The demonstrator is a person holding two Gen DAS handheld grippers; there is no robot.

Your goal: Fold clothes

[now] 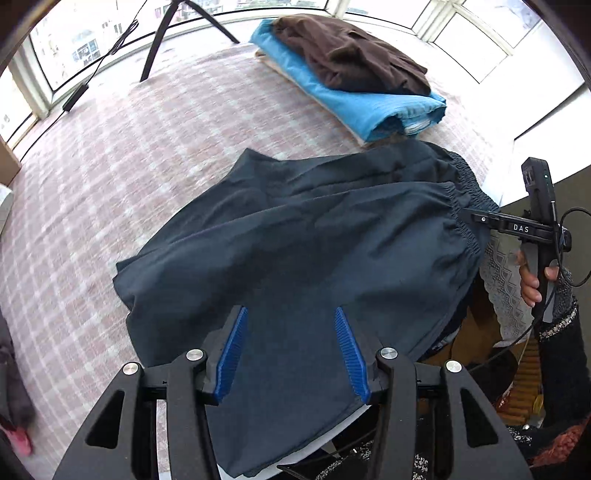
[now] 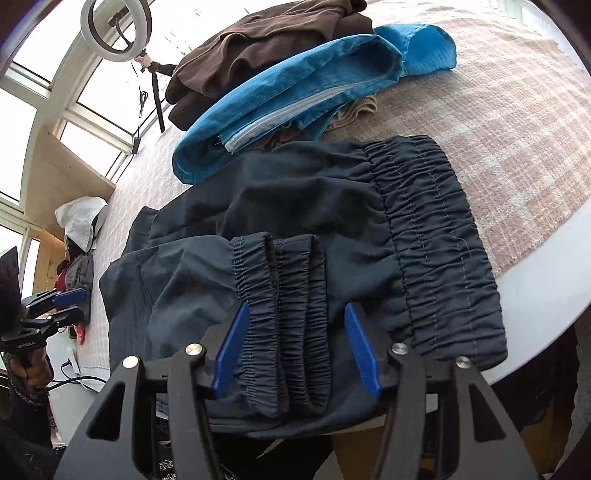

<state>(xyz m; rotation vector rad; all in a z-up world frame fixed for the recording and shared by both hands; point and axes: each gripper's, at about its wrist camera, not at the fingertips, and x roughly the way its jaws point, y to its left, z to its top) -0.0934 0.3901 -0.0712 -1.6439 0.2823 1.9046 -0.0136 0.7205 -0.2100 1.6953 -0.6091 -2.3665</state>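
Dark navy trousers [image 1: 295, 243] lie folded over on a table with a pink checked cloth, hanging over its near edge. My left gripper [image 1: 291, 321] is open, its blue pads either side of the trouser fabric near the leg end. My right gripper [image 2: 297, 314] is open around the gathered elastic cuffs [image 2: 280, 295], next to the wide elastic waistband [image 2: 436, 243]. The right gripper also shows in the left wrist view [image 1: 465, 214], its fingers at the waistband end. The left gripper shows in the right wrist view [image 2: 68, 306], at the left.
A stack of folded clothes, brown [image 1: 354, 55] on blue [image 1: 369, 107], lies at the far side of the table [image 1: 122, 155]. A tripod [image 1: 159, 40] and a ring light [image 2: 116, 27] stand by the windows. White and dark garments [image 2: 83, 225] lie at the table's left end.
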